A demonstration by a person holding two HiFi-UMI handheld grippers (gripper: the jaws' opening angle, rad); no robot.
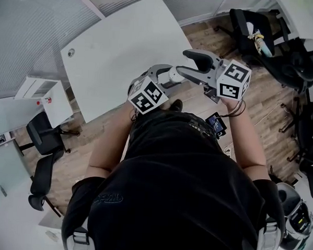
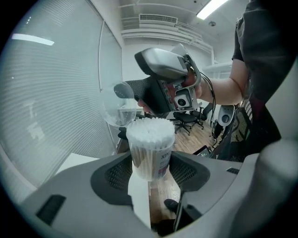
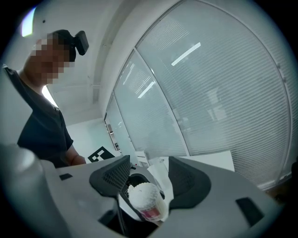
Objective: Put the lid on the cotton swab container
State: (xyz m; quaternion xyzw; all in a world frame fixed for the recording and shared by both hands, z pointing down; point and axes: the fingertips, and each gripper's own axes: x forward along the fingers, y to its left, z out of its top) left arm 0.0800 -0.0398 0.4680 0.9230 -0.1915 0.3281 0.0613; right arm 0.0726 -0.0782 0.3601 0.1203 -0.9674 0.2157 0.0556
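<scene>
Left gripper view: the left gripper (image 2: pixel 150 171) is clamped on the cotton swab container (image 2: pixel 150 151), with both dark pads pressing its clear sides low down. The container stands upright between the jaws. Its mouth is uncovered and white swab heads are packed to the rim.

Right gripper view: the right gripper (image 3: pixel 149 179) has its jaws spread wide, and neither pad is seen pressing on anything. The same container (image 3: pixel 145 201) shows just beyond and below its tips, leaning in this view, with the swab heads towards the camera.

Lid: the clear lid (image 2: pixel 119 108) sits just ahead of and above the container mouth, towards the left gripper's left jaw and at the tips of the right gripper. It is not seated on the container. The plastic is transparent and the view is distorted there, so it may be resting against one right-hand pad or hanging free; this cannot be confirmed.

Head view: both grippers are held out in front of the person's chest, tips turned towards each other and close together, with marker cubes facing up. Beyond the tips lies a white table (image 1: pixel 113 51), and wooden floor (image 1: pixel 194 103) is beneath them.
</scene>
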